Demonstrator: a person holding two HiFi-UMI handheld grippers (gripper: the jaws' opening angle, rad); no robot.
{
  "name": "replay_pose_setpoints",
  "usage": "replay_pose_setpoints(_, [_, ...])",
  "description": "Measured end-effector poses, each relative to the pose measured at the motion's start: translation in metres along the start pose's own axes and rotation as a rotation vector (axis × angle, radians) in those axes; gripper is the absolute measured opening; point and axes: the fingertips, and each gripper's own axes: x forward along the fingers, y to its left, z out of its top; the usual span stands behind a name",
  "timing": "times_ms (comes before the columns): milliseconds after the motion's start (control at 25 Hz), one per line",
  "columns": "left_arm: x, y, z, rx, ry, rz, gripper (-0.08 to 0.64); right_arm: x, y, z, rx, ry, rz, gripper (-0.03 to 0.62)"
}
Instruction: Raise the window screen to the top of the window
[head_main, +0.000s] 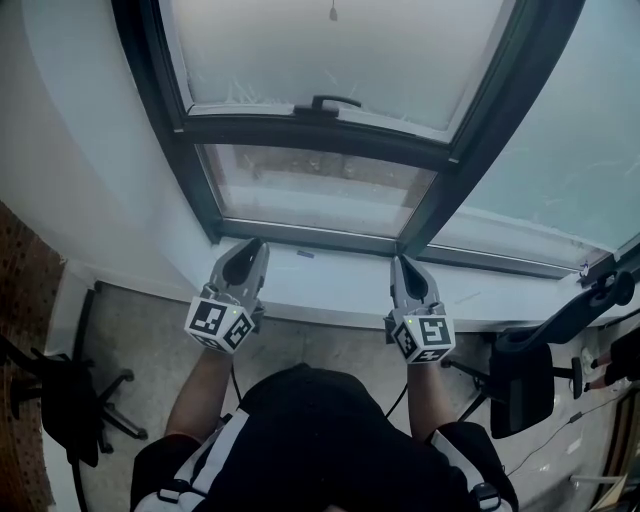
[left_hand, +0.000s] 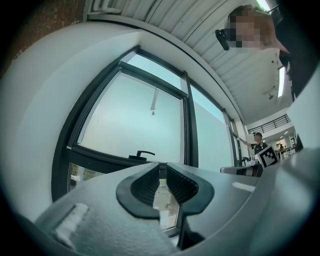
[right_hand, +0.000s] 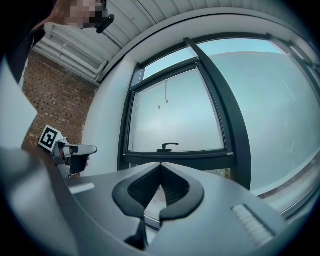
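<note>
Left claw (head_main: 250, 250) slightly spread and empty, right claw (head_main: 403, 264) pressed together. The screen handle (head_main: 335, 102) lies above me, midway between both.

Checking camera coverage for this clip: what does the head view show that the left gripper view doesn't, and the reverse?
Head view only: the white sill under the left gripper and right gripper, the floor, an office chair. Left gripper view only: the ceiling and a second person far right. Both: the window handle, the dark frame and the pale window screen with its hanging cord.
</note>
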Motion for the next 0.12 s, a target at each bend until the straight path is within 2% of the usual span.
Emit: replay_pose_setpoints(120, [0.0019, 0.0012, -0.0060, 0.002, 0.002, -0.003, 0.046, -0.0001, -0.0034, -0.0043, 0.008, 0.003, -0.006, 0.003])
